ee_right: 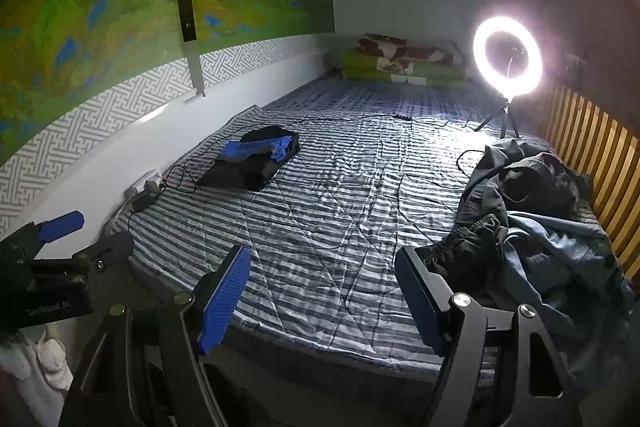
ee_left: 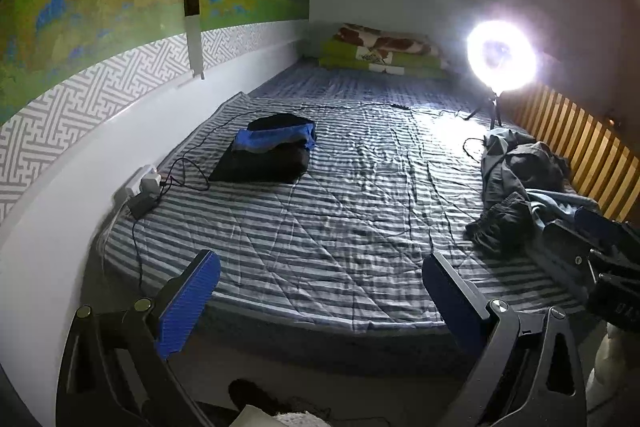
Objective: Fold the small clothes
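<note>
Both hand-held grippers, left (ee_left: 320, 291) and right (ee_right: 324, 291), gape empty over striped bed (ee_left: 320, 211).

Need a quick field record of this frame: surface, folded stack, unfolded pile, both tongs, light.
surface: striped bedspread
folded stack: black and blue clothes, near the wall side
unfolded pile: dark and denim clothes, by the slatted side
left tongs: open, empty, over the bed's near edge
right tongs: open, empty, beside the pile
light: ring light on a tripod, lit

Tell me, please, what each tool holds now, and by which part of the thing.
Nothing is held. The left tool and the right tool are both open above the bed, with only air between their fingers. The pile of clothes is untouched.
</note>
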The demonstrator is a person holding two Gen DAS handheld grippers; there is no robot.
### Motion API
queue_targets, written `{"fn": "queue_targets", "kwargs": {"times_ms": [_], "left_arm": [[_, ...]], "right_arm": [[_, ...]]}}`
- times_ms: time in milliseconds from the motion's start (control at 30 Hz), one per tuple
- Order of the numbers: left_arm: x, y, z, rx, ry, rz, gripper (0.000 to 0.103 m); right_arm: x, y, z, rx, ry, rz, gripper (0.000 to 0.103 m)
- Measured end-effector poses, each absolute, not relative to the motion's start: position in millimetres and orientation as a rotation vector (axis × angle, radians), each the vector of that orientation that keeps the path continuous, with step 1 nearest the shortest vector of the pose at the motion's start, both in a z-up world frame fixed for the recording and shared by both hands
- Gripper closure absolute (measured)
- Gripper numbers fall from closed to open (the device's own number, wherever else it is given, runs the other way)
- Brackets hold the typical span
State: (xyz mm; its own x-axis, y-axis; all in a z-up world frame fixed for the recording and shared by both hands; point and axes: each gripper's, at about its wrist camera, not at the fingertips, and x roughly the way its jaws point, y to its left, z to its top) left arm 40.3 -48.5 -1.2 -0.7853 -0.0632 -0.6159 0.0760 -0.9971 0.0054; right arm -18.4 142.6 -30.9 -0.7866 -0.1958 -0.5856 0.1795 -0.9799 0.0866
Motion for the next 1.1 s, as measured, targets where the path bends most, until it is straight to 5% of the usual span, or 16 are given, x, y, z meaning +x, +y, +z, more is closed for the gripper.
{"fn": "queue_targets", "kwargs": {"times_ms": [1100], "left_arm": [[28.9,-47.6,-10.7,1.019,0.028,-2.856,0.001]], "right_arm": [[-28.6,143.0,-42.4,0.956,-0.053,-2.787,0.032]]}}
